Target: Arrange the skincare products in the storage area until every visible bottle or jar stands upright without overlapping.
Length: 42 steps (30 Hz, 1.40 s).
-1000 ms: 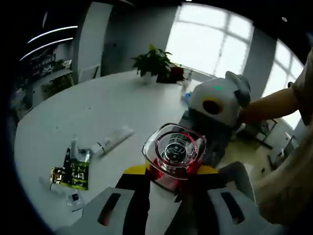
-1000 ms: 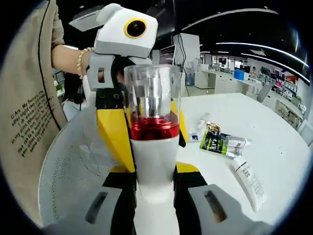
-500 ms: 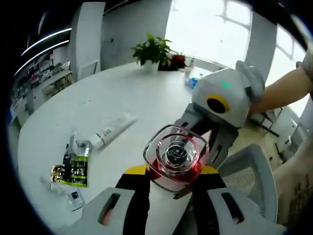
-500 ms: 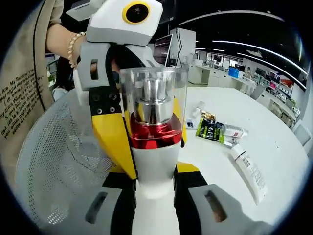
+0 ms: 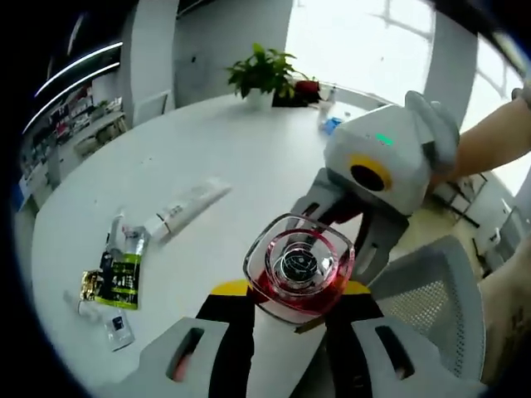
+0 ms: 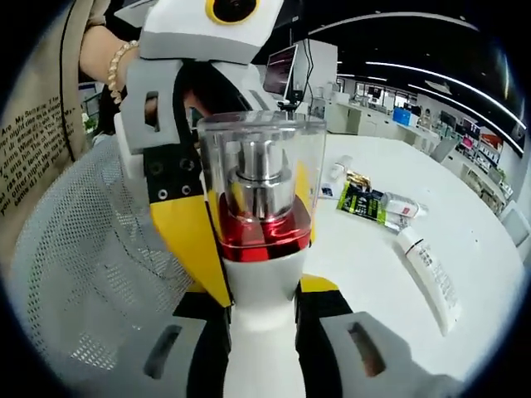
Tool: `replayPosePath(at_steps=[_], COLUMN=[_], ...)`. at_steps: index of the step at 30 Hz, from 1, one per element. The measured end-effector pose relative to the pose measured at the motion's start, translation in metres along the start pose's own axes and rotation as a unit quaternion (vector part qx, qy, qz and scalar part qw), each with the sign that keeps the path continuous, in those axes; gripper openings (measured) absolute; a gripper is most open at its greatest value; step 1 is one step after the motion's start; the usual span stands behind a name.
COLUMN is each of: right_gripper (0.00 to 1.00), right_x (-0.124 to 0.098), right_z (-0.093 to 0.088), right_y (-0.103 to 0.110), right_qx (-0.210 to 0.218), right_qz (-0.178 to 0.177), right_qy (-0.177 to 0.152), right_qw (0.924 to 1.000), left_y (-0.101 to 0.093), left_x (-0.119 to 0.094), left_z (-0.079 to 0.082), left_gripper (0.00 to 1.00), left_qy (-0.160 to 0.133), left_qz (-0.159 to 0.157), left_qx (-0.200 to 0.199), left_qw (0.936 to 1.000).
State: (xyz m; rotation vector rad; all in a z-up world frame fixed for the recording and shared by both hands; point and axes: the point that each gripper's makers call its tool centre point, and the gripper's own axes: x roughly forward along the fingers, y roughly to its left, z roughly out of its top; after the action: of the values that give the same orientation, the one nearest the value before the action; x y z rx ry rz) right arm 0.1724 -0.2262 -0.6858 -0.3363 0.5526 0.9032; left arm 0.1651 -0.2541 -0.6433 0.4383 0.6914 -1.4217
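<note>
A white pump bottle with a red collar and a clear square cap stands upright off the table, with both grippers on it. My right gripper is shut on its white lower body. My left gripper is shut on it too, and its view looks down onto the cap. In the right gripper view the left gripper's yellow jaws flank the bottle from behind. In the left gripper view the right gripper reaches in from the right. A white tube, a green sachet and a small vial lie flat on the round white table.
A grey mesh chair sits under and beside the held bottle at the table's edge. A potted plant stands at the table's far side. A person's arm with a bead bracelet holds the left gripper. A small clear bottle lies by the sachet.
Both views have shifted a little with the hands. The bottle stays gripped by both grippers, and the things on the table lie where they were.
</note>
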Motion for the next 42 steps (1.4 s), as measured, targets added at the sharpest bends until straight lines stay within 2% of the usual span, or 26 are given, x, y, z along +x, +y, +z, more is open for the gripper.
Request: replayPosePath(at_steps=[4, 8, 15, 20, 33, 37, 42], right_gripper=[0.29, 0.29, 0.29, 0.29, 0.29, 0.29, 0.29], right_x=[0.0, -0.004, -0.007, -0.009, -0.011, -0.01, -0.007], right_z=[-0.008, -0.009, -0.014, -0.016, -0.027, -0.031, -0.036], right_y=[0.0, -0.005, -0.021, -0.038, -0.107, -0.125, -0.137], right_qx=[0.018, 0.03, 0.025, 0.025, 0.027, 0.027, 0.015], right_qz=[0.007, 0.006, 0.006, 0.001, -0.019, -0.022, -0.017], right_qy=[0.006, -0.005, -0.005, -0.005, 0.004, 0.009, 0.024], right_qw=[0.9998, 0.9995, 0.9997, 0.9997, 0.9995, 0.9994, 0.9995], left_y=[-0.001, 0.0, 0.005, 0.018, 0.062, 0.073, 0.081], left_x=[0.006, 0.008, 0.019, 0.032, 0.066, 0.075, 0.083], left_z=[-0.003, 0.004, 0.014, 0.026, 0.062, 0.069, 0.071], left_gripper=[0.29, 0.29, 0.29, 0.3, 0.3, 0.3, 0.3], left_qy=[0.005, -0.002, -0.019, -0.027, -0.034, -0.033, -0.024], left_qz=[0.0, 0.0, -0.001, 0.001, -0.004, -0.006, -0.007], left_qx=[-0.002, 0.001, 0.015, 0.02, 0.036, 0.038, 0.038], left_qw=[1.0, 1.0, 0.9997, 0.9994, 0.9988, 0.9987, 0.9989])
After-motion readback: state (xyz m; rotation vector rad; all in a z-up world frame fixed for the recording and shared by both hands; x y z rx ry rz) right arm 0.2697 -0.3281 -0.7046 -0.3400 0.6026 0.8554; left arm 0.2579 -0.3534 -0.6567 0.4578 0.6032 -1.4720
